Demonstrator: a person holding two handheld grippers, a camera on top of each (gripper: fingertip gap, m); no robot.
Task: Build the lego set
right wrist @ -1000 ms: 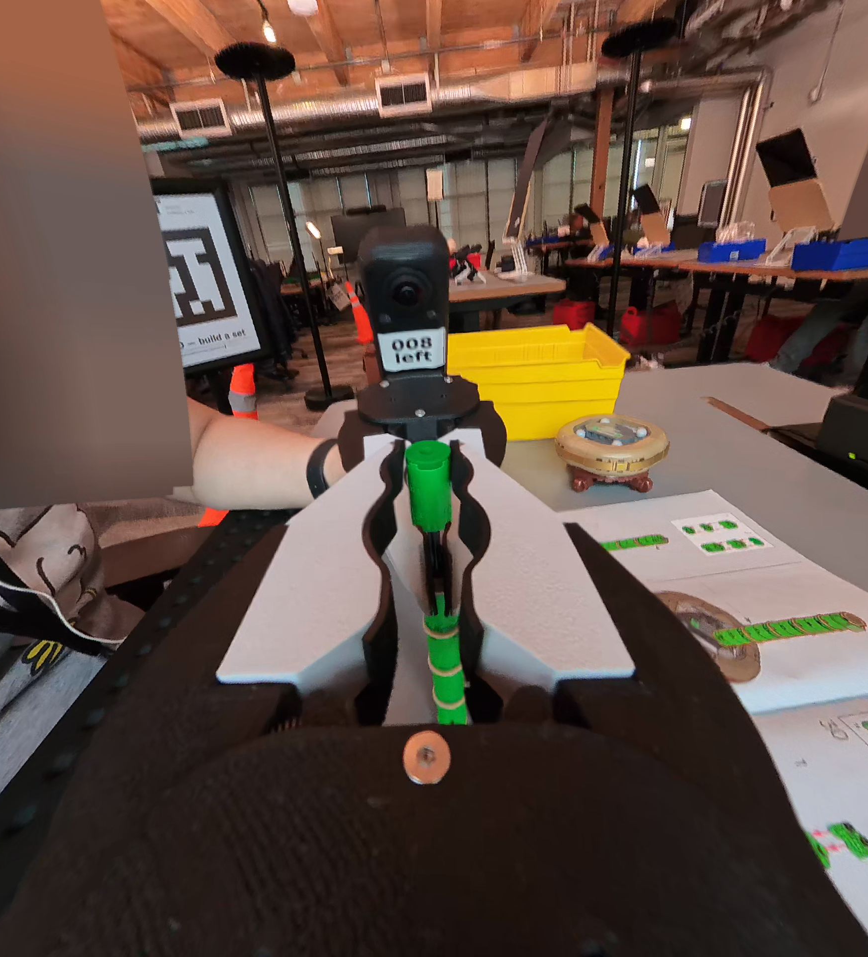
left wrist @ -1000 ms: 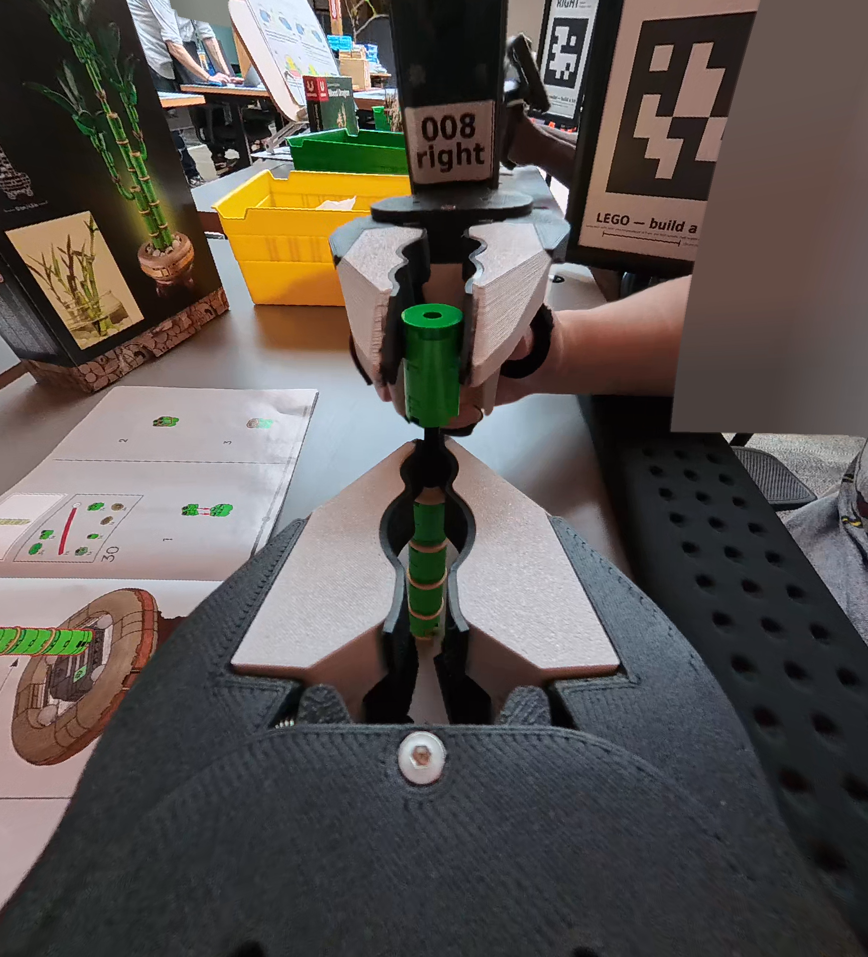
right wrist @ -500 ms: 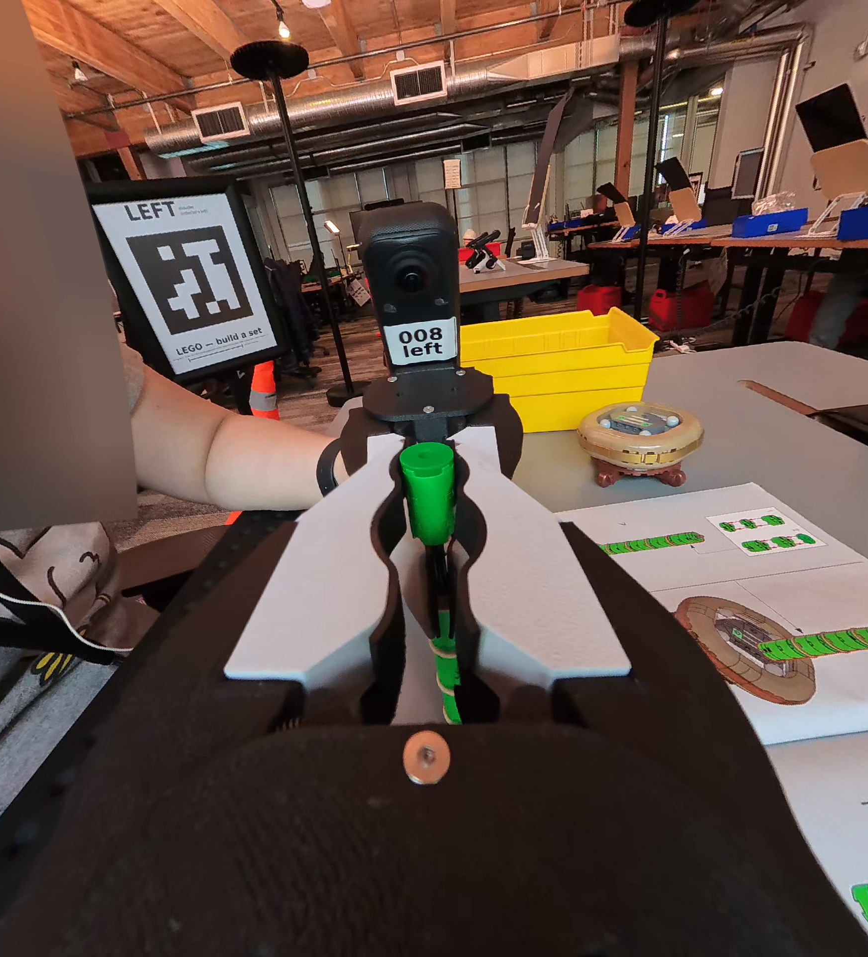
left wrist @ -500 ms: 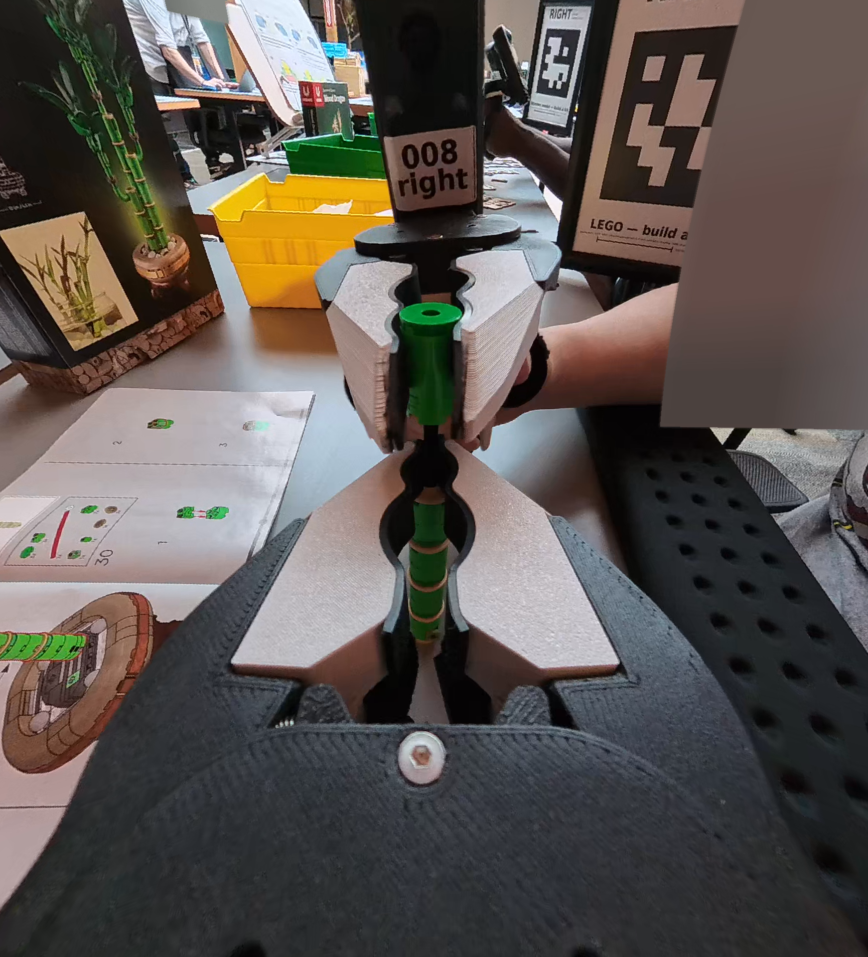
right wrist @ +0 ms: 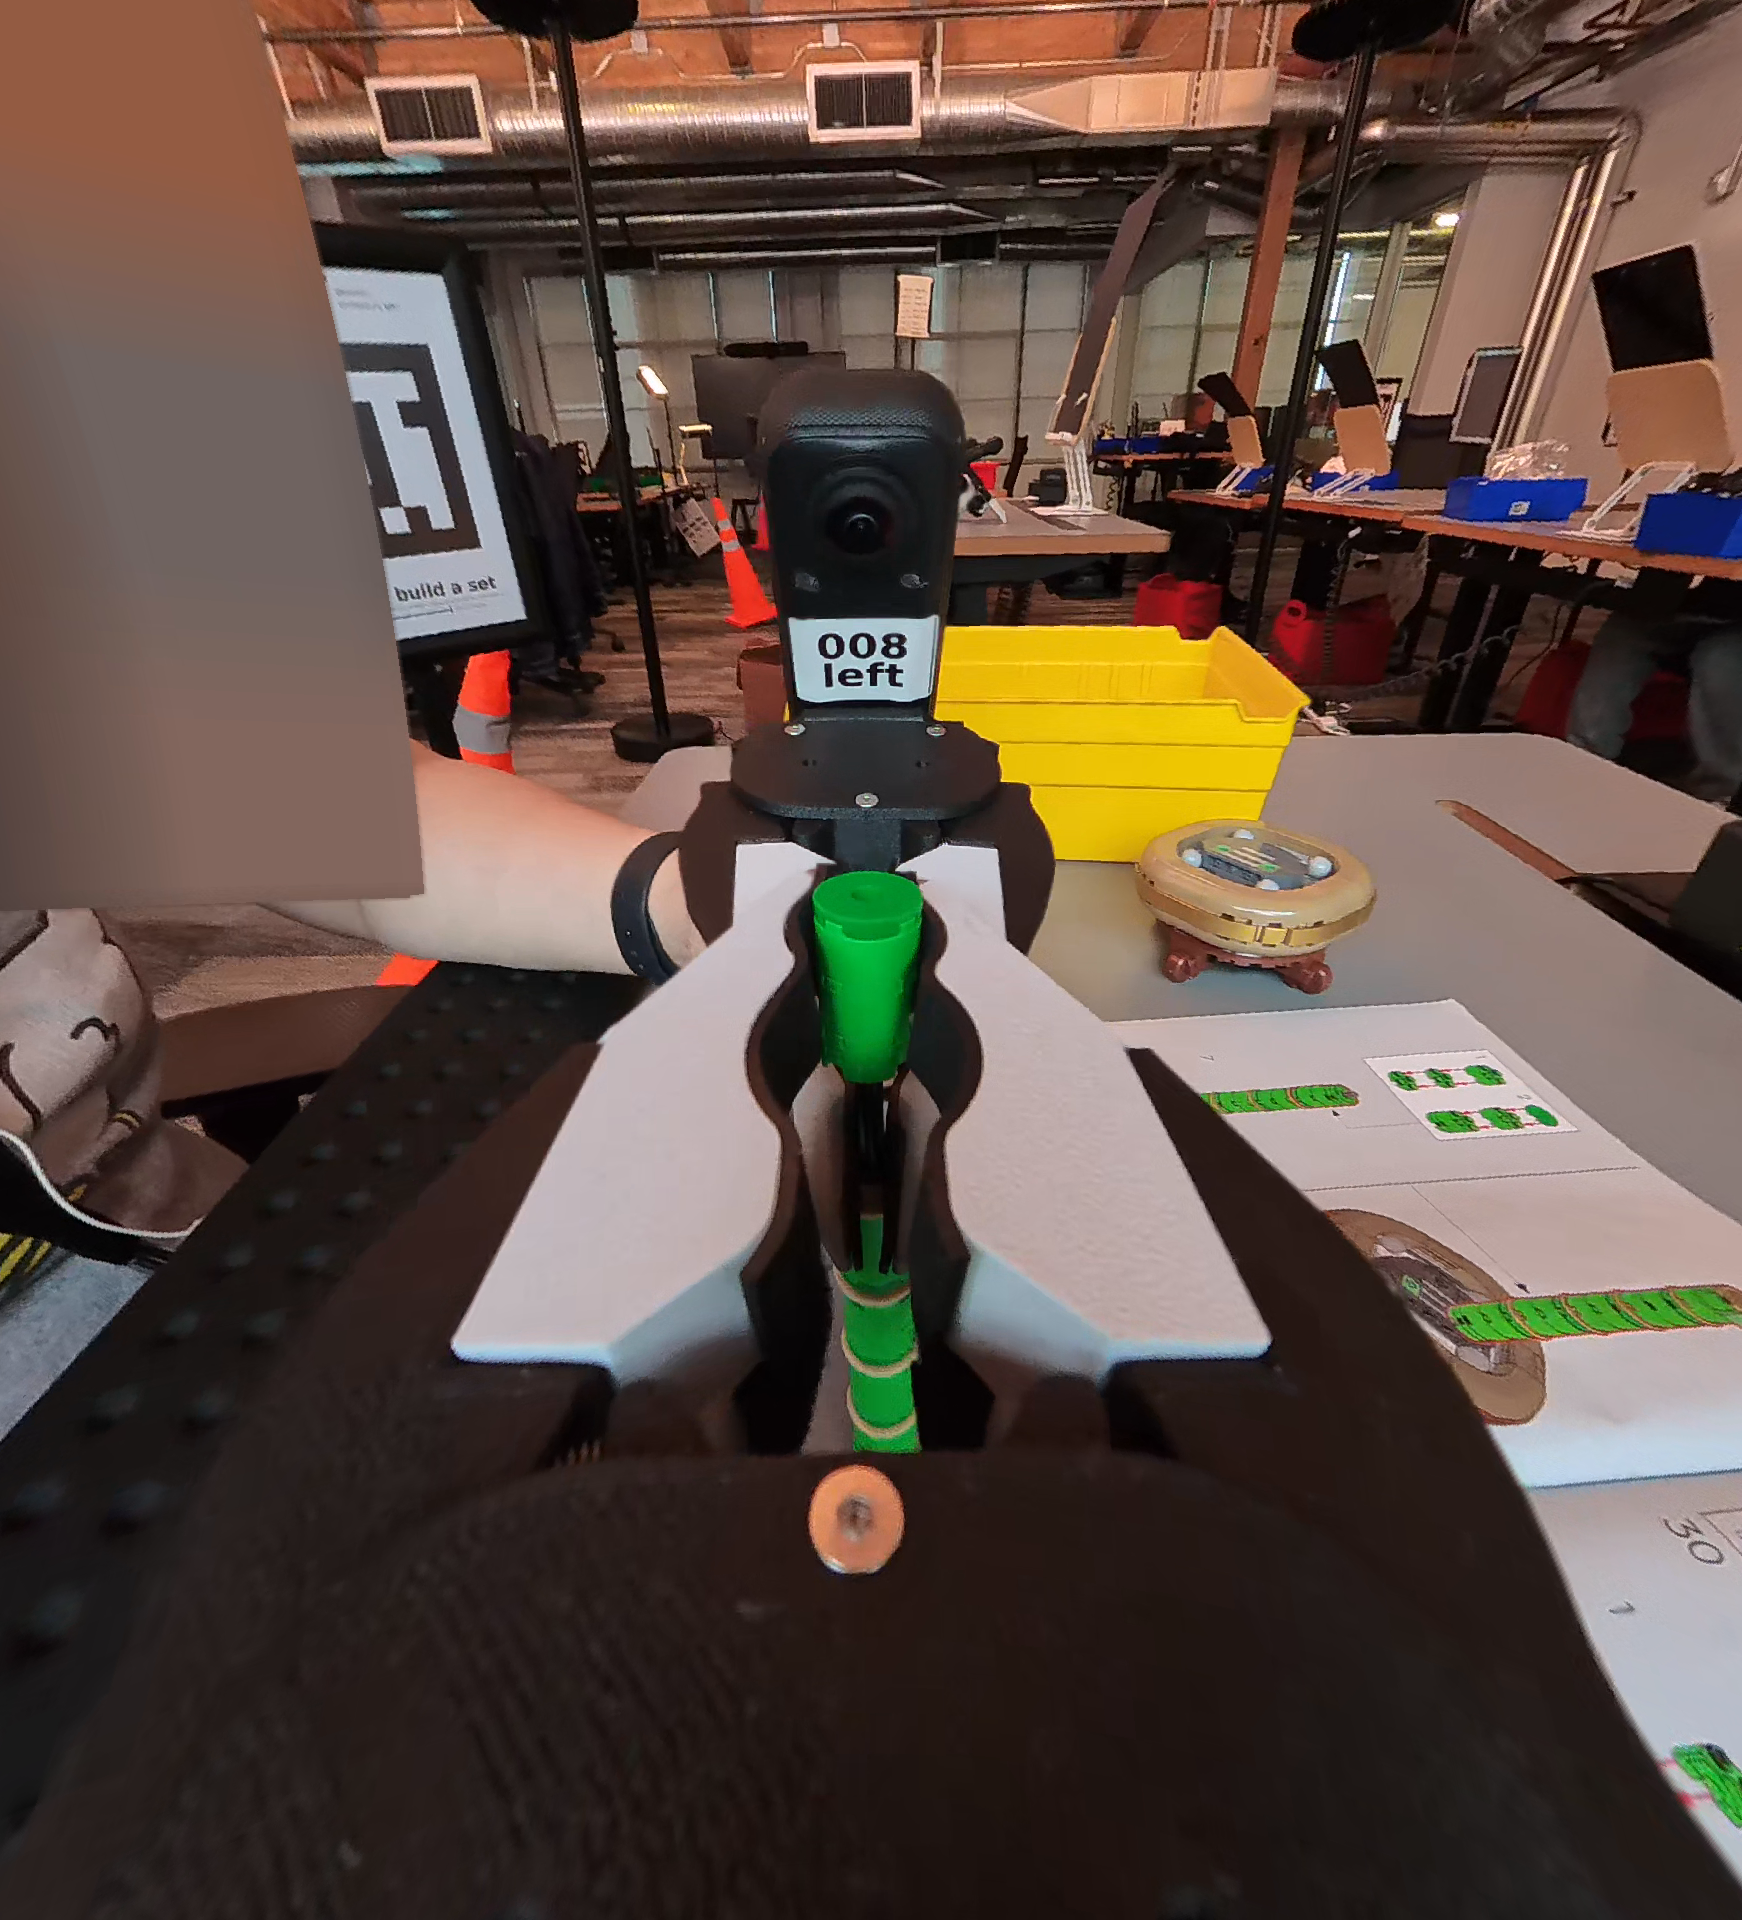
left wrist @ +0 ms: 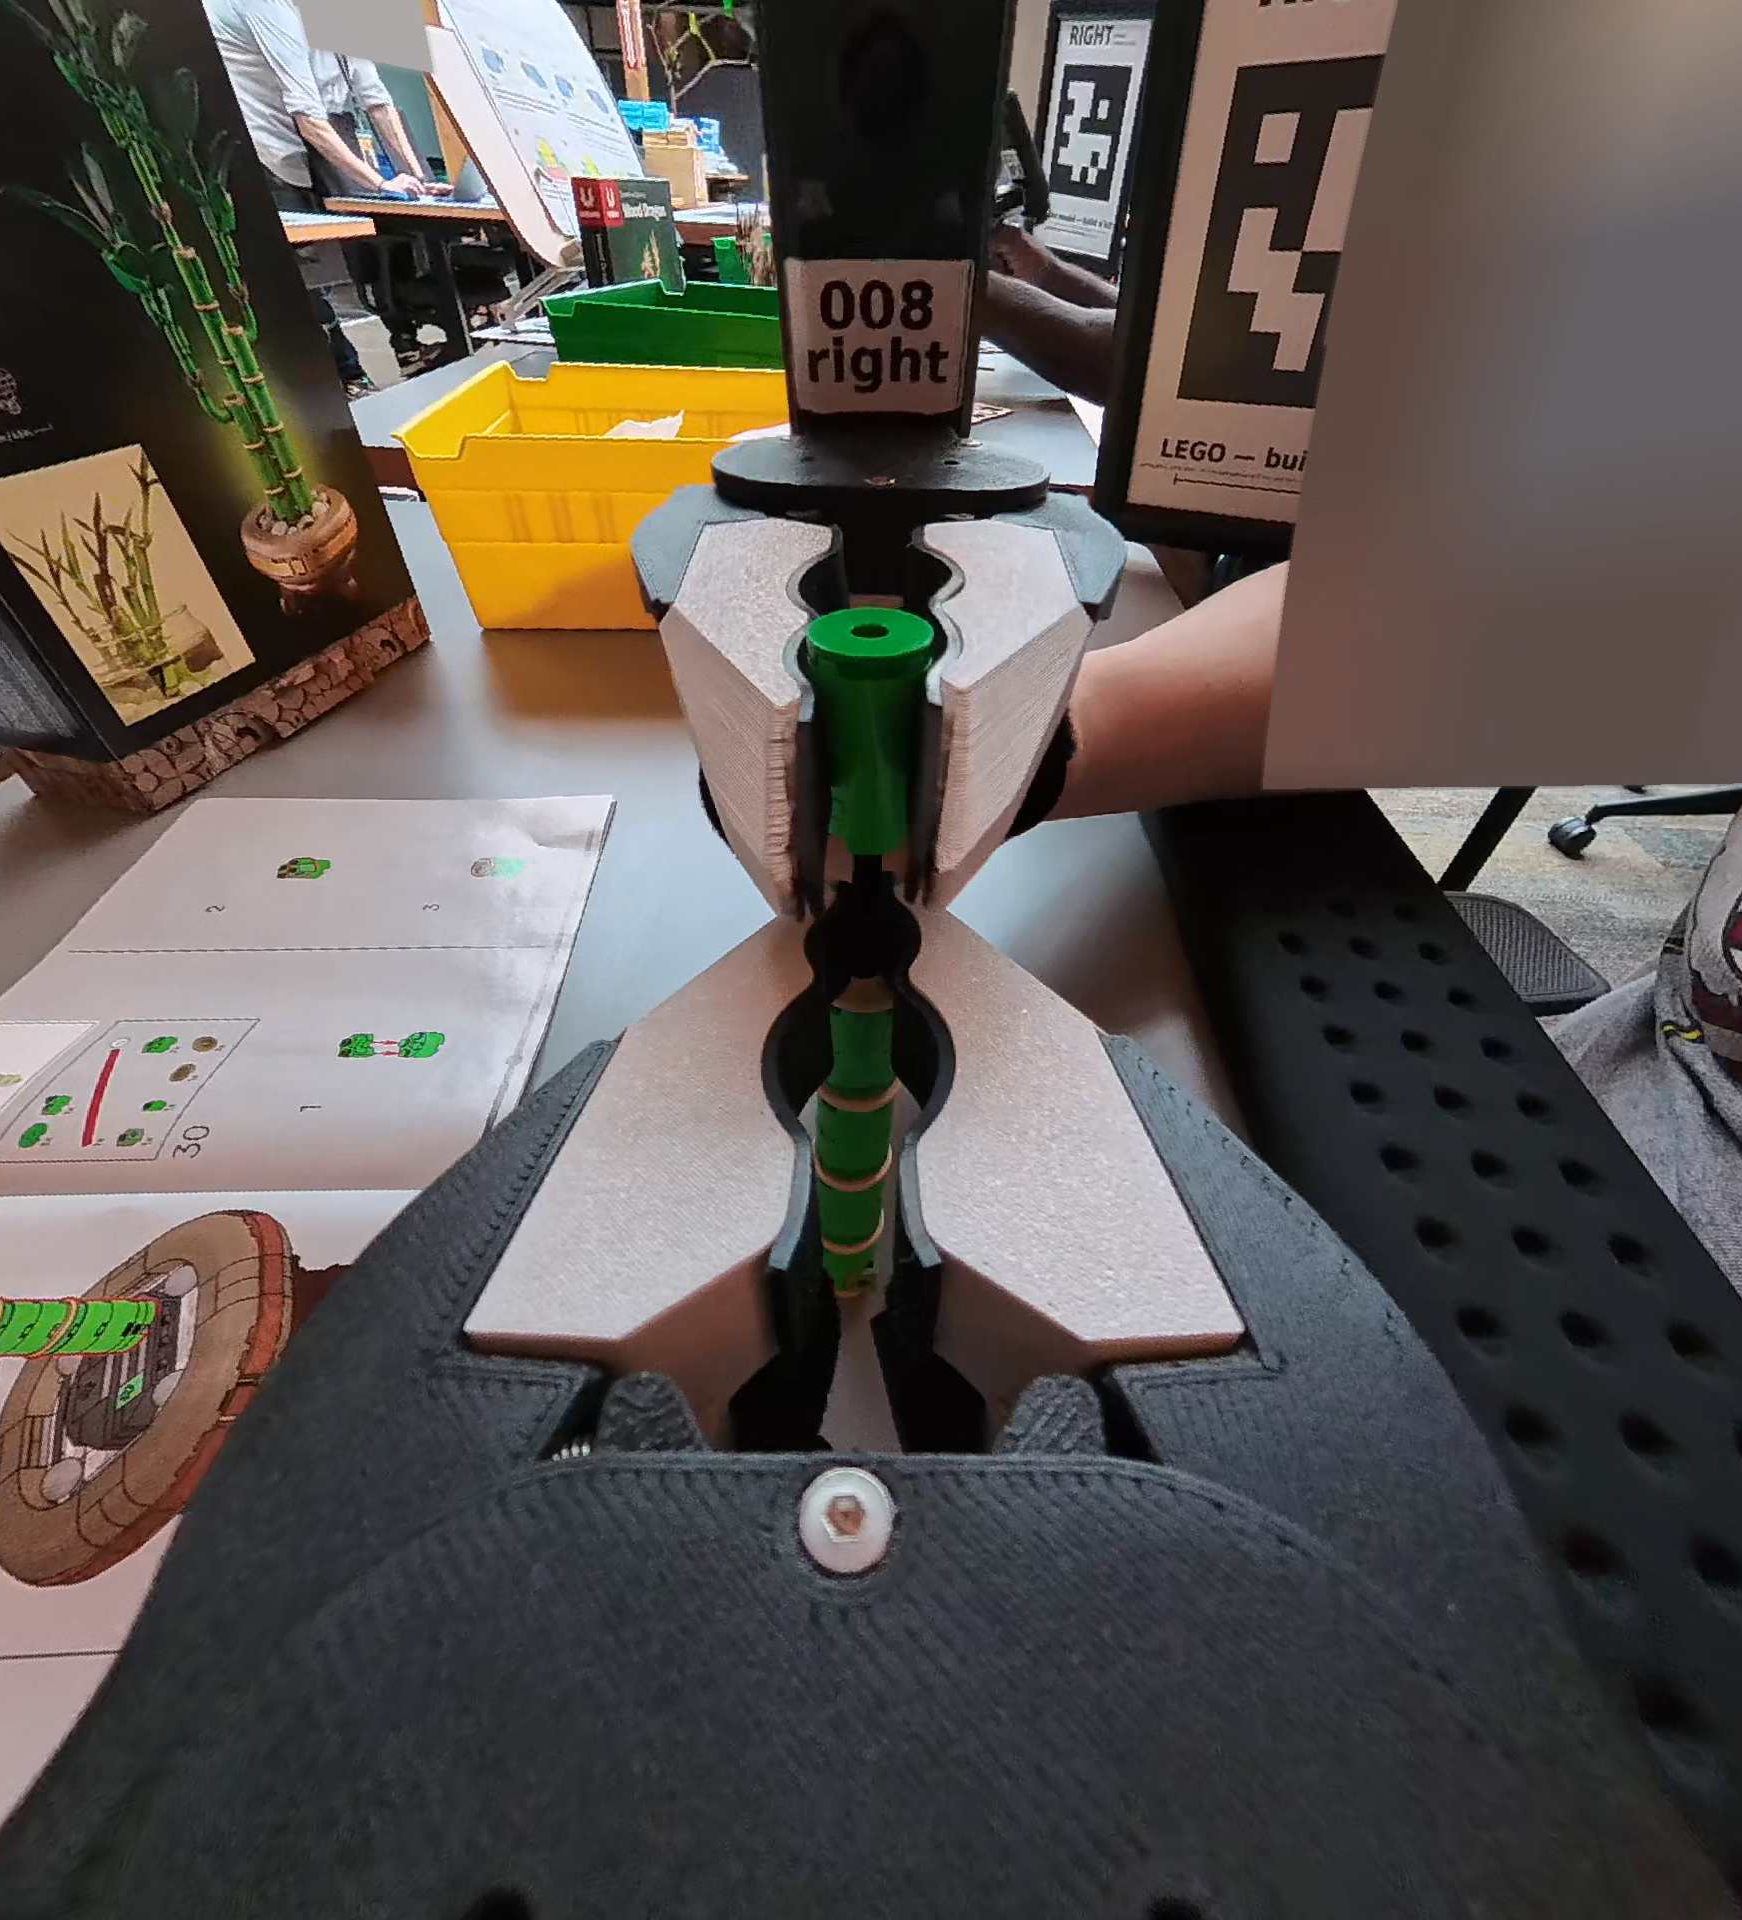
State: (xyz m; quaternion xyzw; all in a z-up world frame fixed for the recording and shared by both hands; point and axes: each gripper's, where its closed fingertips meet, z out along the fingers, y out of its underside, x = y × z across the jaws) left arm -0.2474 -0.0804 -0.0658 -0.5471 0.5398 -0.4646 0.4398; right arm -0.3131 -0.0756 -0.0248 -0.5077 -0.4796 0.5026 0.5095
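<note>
My left gripper (left wrist: 862, 935) is shut on a green stalk with tan rings (left wrist: 851, 1143). A thin black axle (left wrist: 862, 899) sticks out of the stalk's upper end. My right gripper (right wrist: 867, 925) faces the left one tip to tip and is shut on a plain green cylinder (right wrist: 867, 987). The cylinder sits on the axle, with a gap of bare axle between it and the stalk (right wrist: 877, 1351). In the left wrist view the right gripper (left wrist: 862, 888) tilts down from above with the cylinder (left wrist: 867, 727) between its fingers.
An open instruction booklet (left wrist: 275, 987) lies on the grey table (right wrist: 1469, 883). A yellow bin (left wrist: 576, 520) and the set's box (left wrist: 140, 416) stand behind it. A round tan pot base (right wrist: 1256, 904) sits by the yellow bin (right wrist: 1106, 748). A black perforated chair (left wrist: 1469, 1143) is on the right. My right tips are roughly 25 cm from the round tan pot base (right wrist: 1256, 904).
The right gripper has drawn a little closer to the left one and its fingers sit tighter around the cylinder. The bare axle between cylinder and stalk looks slightly shorter.
</note>
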